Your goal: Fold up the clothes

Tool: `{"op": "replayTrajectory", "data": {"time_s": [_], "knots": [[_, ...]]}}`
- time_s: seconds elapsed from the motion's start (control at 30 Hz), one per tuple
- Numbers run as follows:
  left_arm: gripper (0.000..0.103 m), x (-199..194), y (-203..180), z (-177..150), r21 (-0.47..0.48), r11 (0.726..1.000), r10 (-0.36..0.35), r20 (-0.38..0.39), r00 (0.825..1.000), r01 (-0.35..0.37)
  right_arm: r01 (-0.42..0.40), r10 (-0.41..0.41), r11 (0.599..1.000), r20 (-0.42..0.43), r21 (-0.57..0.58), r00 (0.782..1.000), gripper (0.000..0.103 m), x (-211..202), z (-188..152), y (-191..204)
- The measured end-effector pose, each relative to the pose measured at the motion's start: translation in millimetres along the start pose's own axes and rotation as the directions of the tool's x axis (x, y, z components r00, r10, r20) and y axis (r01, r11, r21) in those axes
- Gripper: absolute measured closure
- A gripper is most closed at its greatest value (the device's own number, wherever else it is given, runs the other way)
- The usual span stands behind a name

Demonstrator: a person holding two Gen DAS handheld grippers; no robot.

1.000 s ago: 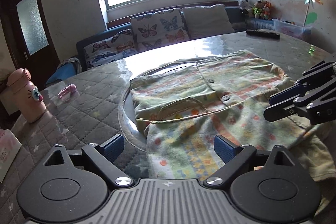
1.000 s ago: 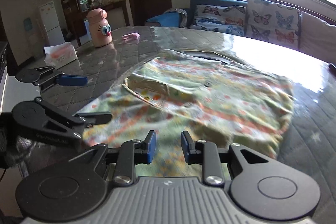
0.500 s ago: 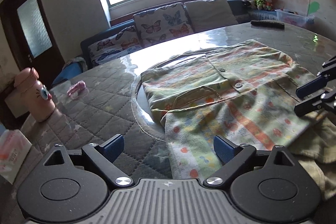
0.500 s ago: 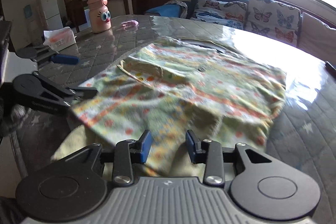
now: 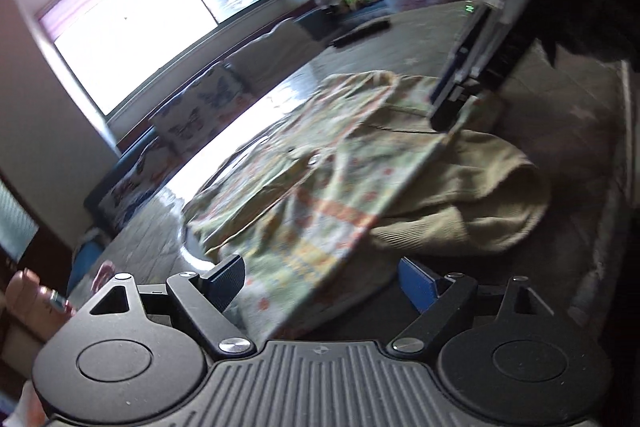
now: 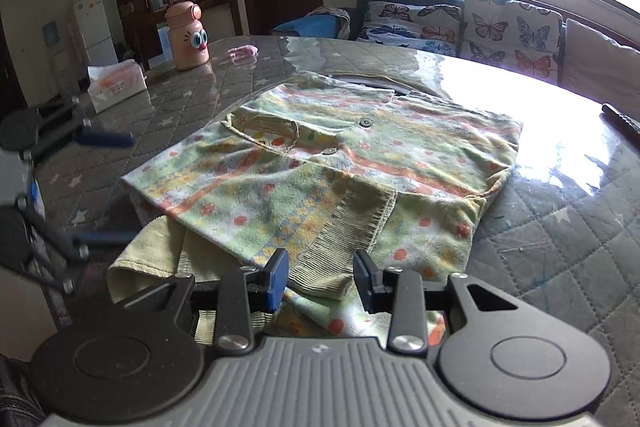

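A small patterned green-and-orange button shirt (image 6: 340, 155) lies partly folded on the quilted round table (image 6: 560, 227); it also shows in the left wrist view (image 5: 320, 187). A ribbed yellowish cuff (image 6: 344, 247) lies between the fingers of my right gripper (image 6: 320, 273), which is open. My left gripper (image 5: 322, 277) is open at the shirt's near edge and tilted; it shows blurred at the left of the right wrist view (image 6: 100, 187). A beige ribbed part (image 5: 480, 199) sticks out beside the shirt. The right gripper (image 5: 460, 87) stands over the shirt's far corner.
A pink cartoon bottle (image 6: 188, 39), a tissue box (image 6: 116, 83) and a small pink item (image 6: 244, 51) stand at the table's far left. A dark remote (image 5: 360, 33) lies at the far side. A butterfly-cushion sofa (image 6: 460, 27) runs under the window.
The right gripper's fingers have opened wider and drawn back over the cuff. The left gripper has tilted and swung towards the shirt's near edge, its view blurred by motion.
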State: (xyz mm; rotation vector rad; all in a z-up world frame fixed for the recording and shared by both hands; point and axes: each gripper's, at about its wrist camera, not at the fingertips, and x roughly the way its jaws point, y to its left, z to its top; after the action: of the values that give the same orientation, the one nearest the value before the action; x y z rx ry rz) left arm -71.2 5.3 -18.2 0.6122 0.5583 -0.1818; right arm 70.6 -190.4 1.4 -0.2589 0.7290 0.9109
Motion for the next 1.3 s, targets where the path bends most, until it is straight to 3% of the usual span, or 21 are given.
{"op": "replayTrajectory", "data": {"time_s": [0.2, 0.27, 0.43, 0.53, 0.73, 1.03, 1.13, 1.27, 1.3], "knots": [[0.029, 6.6, -21.2, 8.8, 0.080, 0.993, -0.088, 0.067, 0.994, 0.082, 0.023, -0.023, 1.000, 0.013, 0.015, 1.000, 0.065, -14.7, -4.1, -4.7], [0.039, 10.8, -23.7, 12.7, 0.081, 0.991, -0.113, 0.083, 0.990, 0.106, 0.031, -0.032, 0.999, 0.015, 0.017, 0.999, 0.065, -18.4, -5.5, -5.9], [0.077, 19.2, -20.4, 20.5, 0.029, 0.985, -0.174, 0.096, 0.980, 0.172, 0.046, -0.046, 0.999, 0.010, 0.011, 0.999, 0.063, -27.9, -11.3, -6.1], [0.087, 21.3, -11.1, 27.5, -0.037, 0.981, -0.184, 0.104, 0.978, 0.188, 0.049, -0.049, 0.999, 0.006, -0.012, 0.999, 0.060, -32.5, -14.1, -3.8], [0.093, 28.0, 23.7, 43.4, -0.234, 0.947, -0.197, 0.114, 0.974, 0.219, 0.033, -0.032, 0.994, 0.004, -0.105, 0.999, 0.052, -41.2, -15.5, 7.7], [0.093, 44.2, 51.4, 53.0, -0.339, 0.905, -0.240, 0.090, 0.967, 0.256, 0.025, -0.014, 0.953, 0.037, -0.303, 0.999, 0.051, -19.1, -14.0, 39.8], [0.093, 46.4, 53.4, 52.4, -0.342, 0.903, -0.245, 0.090, 0.965, 0.261, 0.010, 0.001, 0.945, 0.035, -0.328, 0.999, 0.057, -6.1, -10.1, 44.2], [0.093, 47.4, 53.7, 49.8, -0.345, 0.899, -0.254, 0.092, 0.963, 0.270, -0.028, 0.027, 0.956, -0.008, -0.293, 1.000, 0.084, 5.3, -1.1, 40.0], [0.092, 47.2, 54.2, 48.9, -0.346, 0.899, -0.254, 0.091, 0.963, 0.270, -0.049, 0.046, 0.966, -0.019, -0.255, 0.999, 0.085, 5.9, 2.9, 35.4]]}}
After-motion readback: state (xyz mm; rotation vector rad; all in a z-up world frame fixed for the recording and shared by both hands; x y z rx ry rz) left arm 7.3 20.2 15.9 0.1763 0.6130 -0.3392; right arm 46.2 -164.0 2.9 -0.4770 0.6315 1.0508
